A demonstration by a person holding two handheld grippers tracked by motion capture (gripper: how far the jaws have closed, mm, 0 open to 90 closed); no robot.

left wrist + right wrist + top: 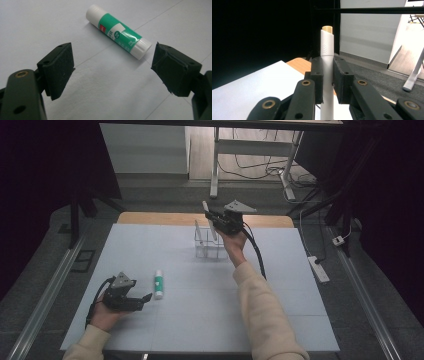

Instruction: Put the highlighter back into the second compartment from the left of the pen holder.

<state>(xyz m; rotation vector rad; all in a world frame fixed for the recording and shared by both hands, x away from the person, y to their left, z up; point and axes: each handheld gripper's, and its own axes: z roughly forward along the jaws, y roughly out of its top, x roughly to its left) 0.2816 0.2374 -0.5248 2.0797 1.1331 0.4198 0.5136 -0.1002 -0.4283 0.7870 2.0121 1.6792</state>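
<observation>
Glue stick [158, 284] on table [280, 320] just right of left claw [146, 297], pen [209, 222] (clamped in right claw [212, 218]) over rack [207, 246] behind

1. The desk [210, 315] was evenly lit from above, while the room around it lay nearly black.
2. The glue stick [117, 31] cast a soft, faint shadow beside itself.
3. The high view was grainy; near claw parts looked slightly soft.

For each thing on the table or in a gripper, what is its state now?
glue stick: lying on its side on the table, cap on, free.
white pen: upright, clamped above the holder.
clear holder: upright, one pen inside.
left gripper: open, empty.
right gripper: shut on the white pen.
</observation>
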